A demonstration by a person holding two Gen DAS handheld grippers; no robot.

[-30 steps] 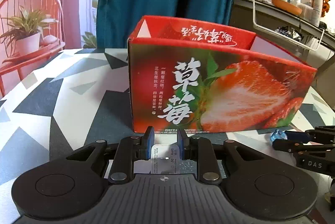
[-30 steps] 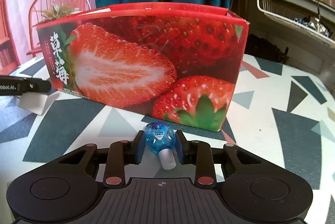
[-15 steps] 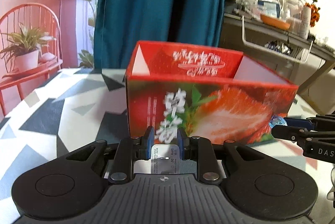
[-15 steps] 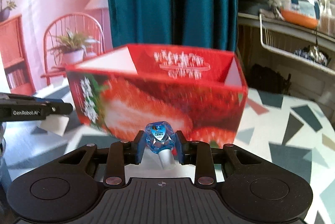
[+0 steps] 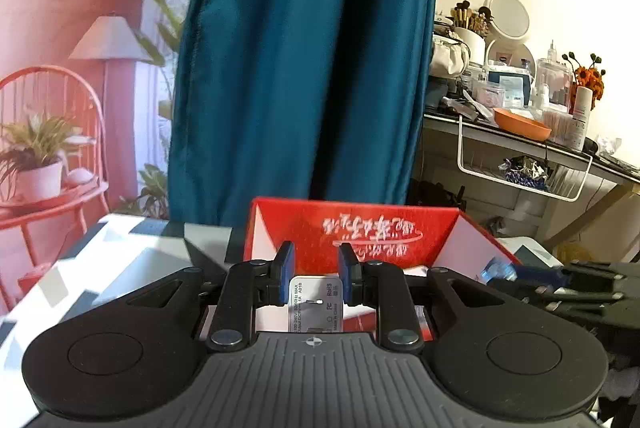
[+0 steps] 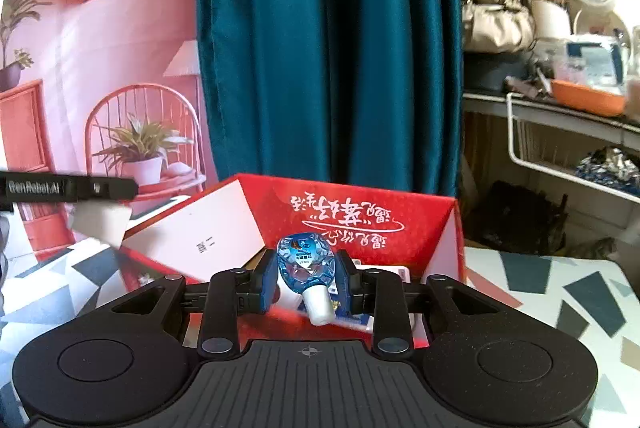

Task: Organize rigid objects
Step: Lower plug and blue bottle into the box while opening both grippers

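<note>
My left gripper (image 5: 316, 264) is shut on a white power adapter (image 5: 316, 302) with small printed text, held above the near wall of the open red strawberry box (image 5: 360, 228). My right gripper (image 6: 307, 272) is shut on a small blue faceted bottle (image 6: 305, 262) with a white cap, also raised over the box (image 6: 360, 211). The right gripper with its blue bottle (image 5: 498, 270) shows at the right edge of the left wrist view. In the right wrist view the left gripper and white adapter (image 6: 100, 224) appear at the left. A flat packet lies inside the box, partly hidden.
The box stands on a table (image 6: 560, 292) with a grey, white and teal triangle pattern. A teal curtain (image 5: 308, 67) hangs behind. A cluttered shelf with a wire basket (image 5: 520, 179) is at the right. A pink backdrop with a printed chair (image 5: 52, 131) is at the left.
Both grippers have risen with their objects, from table level in front of the box to above its rim, so the box's inside now shows.
</note>
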